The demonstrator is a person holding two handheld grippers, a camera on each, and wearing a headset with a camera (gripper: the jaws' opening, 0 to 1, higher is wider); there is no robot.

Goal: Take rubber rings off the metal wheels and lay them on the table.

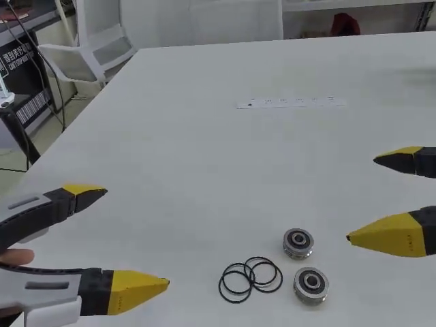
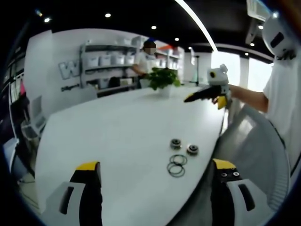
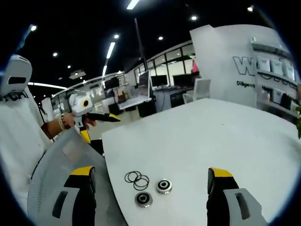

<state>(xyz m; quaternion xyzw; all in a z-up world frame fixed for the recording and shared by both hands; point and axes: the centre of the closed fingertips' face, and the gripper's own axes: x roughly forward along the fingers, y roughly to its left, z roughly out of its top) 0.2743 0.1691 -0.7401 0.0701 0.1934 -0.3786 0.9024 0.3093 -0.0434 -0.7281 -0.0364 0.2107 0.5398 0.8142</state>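
1. Near left, above the desk [image 1: 204, 150]: left hand-held gripper [image 1: 117, 240], jaws spread wide, holding nothing.
2. On the right, a little farther off: right hand-held gripper [image 1: 361, 199], jaws likewise parted and empty, well apart from the left one.
3. Between the two, toward the near edge: two metal wheels [image 1: 298, 243], one just behind the other, close but not touching, both lying with a face up.
4. Just left of the wheels: a small cluster of rubber rings [image 1: 248, 276], thin black loops overlapping one another, loose on the desk, near the nearer wheel without clearly touching it.
5. Cannot tell whether any ring sits in a wheel's groove; too small in all three views.
6. Handling, as a guess: rings light, soft and stretchy, apt to cling in a groove and flick away when pulled free. Wheels small, stiff, smooth, and prone to slide or roll on the slick top.
7. Best hold, probably: pin a wheel by its rim with one pair of jaws, catch the ring's outer edge with a tip of the other, and peel sideways rather than squeezing it flat against the metal.
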